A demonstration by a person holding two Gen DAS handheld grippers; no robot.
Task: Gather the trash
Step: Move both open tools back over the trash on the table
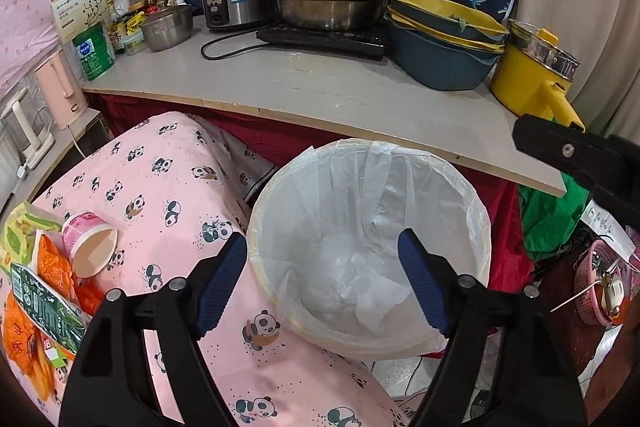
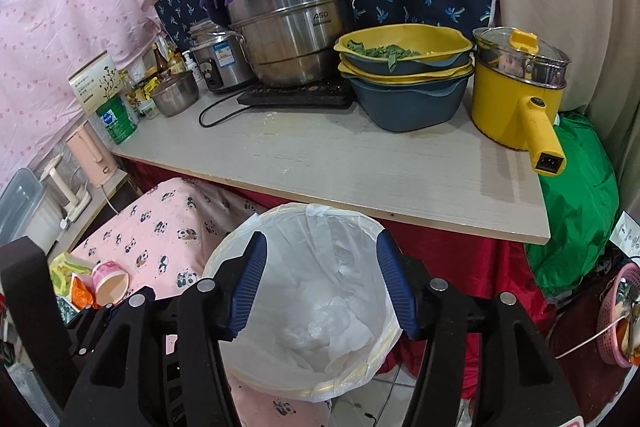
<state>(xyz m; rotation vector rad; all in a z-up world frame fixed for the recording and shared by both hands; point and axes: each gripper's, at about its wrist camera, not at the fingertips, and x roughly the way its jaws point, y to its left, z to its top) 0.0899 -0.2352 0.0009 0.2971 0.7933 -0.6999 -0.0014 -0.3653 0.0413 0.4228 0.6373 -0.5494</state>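
A round trash bin [image 1: 476,223] lined with a white plastic bag stands on the floor under the table edge; it also shows in the right wrist view [image 2: 240,251]. Crumpled white trash lies at its bottom. My left gripper [image 1: 322,267] is open and empty above the bin. My right gripper [image 2: 322,279] is open and empty above the same bin. On the pink panda cloth [image 1: 168,187] to the left lie a pink paper cup [image 1: 90,243] on its side, orange wrappers [image 1: 52,263] and a green packet [image 1: 44,303]. The cup also shows in the right wrist view [image 2: 110,281].
A grey table [image 2: 340,155] carries a steel steamer pot [image 2: 288,39], rice cooker [image 2: 216,59], stacked yellow-blue basins [image 2: 404,79] and a yellow electric pot [image 2: 516,99]. A green bag [image 2: 576,211] and a pink basket [image 2: 618,319] sit at the right.
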